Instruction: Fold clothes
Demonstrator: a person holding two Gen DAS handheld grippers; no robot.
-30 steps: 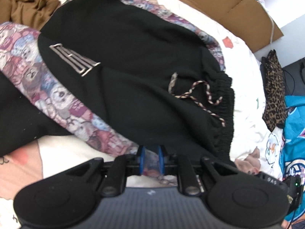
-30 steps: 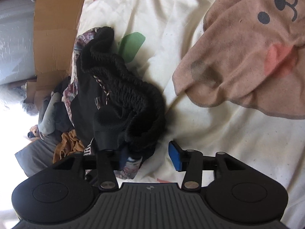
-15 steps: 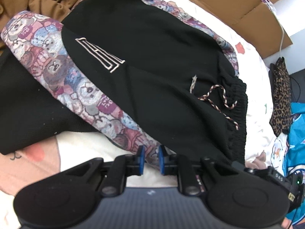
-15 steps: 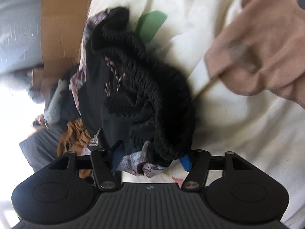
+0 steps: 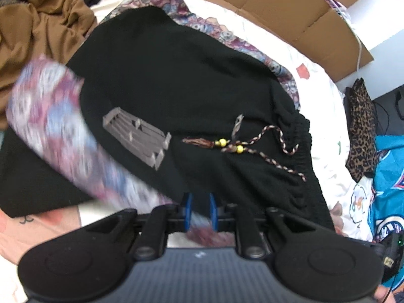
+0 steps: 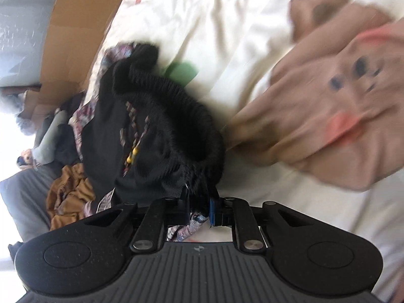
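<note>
Black shorts (image 5: 192,96) with a bear-print side panel (image 5: 58,126), a grey logo and a braided drawstring (image 5: 255,144) lie spread on the white bedsheet (image 5: 325,116). My left gripper (image 5: 199,210) is shut on the shorts' near edge, where the printed panel meets the black cloth. In the right wrist view the shorts (image 6: 151,136) bunch up with the elastic waistband (image 6: 192,116) curling over. My right gripper (image 6: 199,209) is shut on the waistband end, with printed fabric showing between the blue pads.
A brown garment (image 5: 32,30) is heaped at the far left and flattened cardboard (image 5: 290,7) lies along the bed's far side. A leopard-print cloth (image 5: 361,128) and a teal jersey (image 5: 388,176) are at the right. A tan bear-face blanket (image 6: 328,101) covers the right.
My right gripper went from open beside the waistband to shut on it. Both grippers lifted and pulled the shorts; the drawstring's beaded ends slid into sight, and both views now blur.
</note>
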